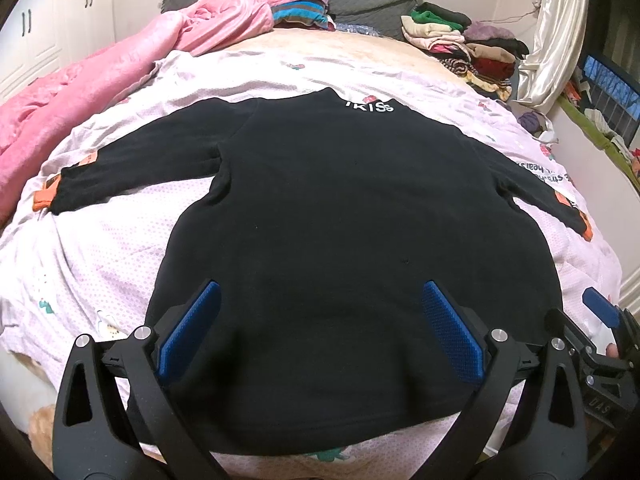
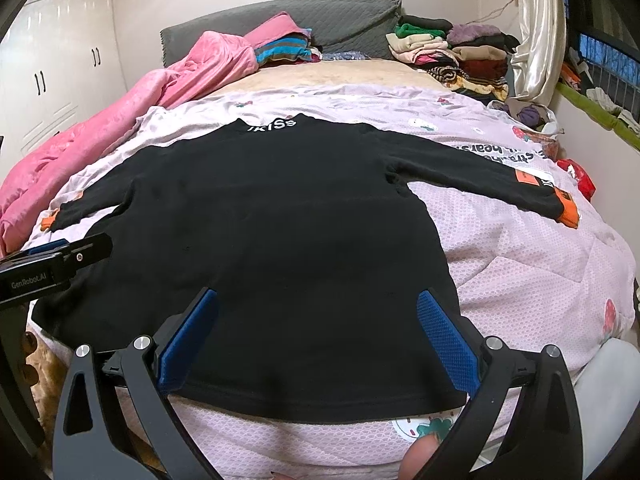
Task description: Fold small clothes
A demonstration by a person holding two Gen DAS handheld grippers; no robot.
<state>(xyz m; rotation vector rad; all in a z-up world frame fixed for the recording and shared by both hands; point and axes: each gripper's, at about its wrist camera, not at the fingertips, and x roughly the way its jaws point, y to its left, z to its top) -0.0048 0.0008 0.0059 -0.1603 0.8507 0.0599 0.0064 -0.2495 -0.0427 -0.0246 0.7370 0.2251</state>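
Black long-sleeve sweatshirt point(image 1: 352, 216) lies flat, back up, on the pale pink quilt point(image 1: 100, 248), hem at the bed's near edge, collar toward the headboard, both sleeves spread out to the sides. White collar lettering point(image 1: 370, 106) only partly readable; orange cuff patches point(image 2: 568, 204) too small to read. Near hem partly covered by the tools in both views. Left gripper point(image 1: 320, 336) hovers over the hem area, fingers wide apart, nothing between them; contact with fabric unclear. Right gripper point(image 2: 318, 340) likewise spread wide over the hem nearer the right corner, holding nothing. In the right wrist view the other tool is cut off at the left frame edge. Pink blanket point(image 1: 80, 92) bunched along the bed's left edge, grey headboard cushion point(image 2: 320, 24) at the far end, stack of folded clothes point(image 1: 464, 44) at the far right corner, white wardrobe point(image 2: 52, 72) left, curtain point(image 1: 556, 32) right.
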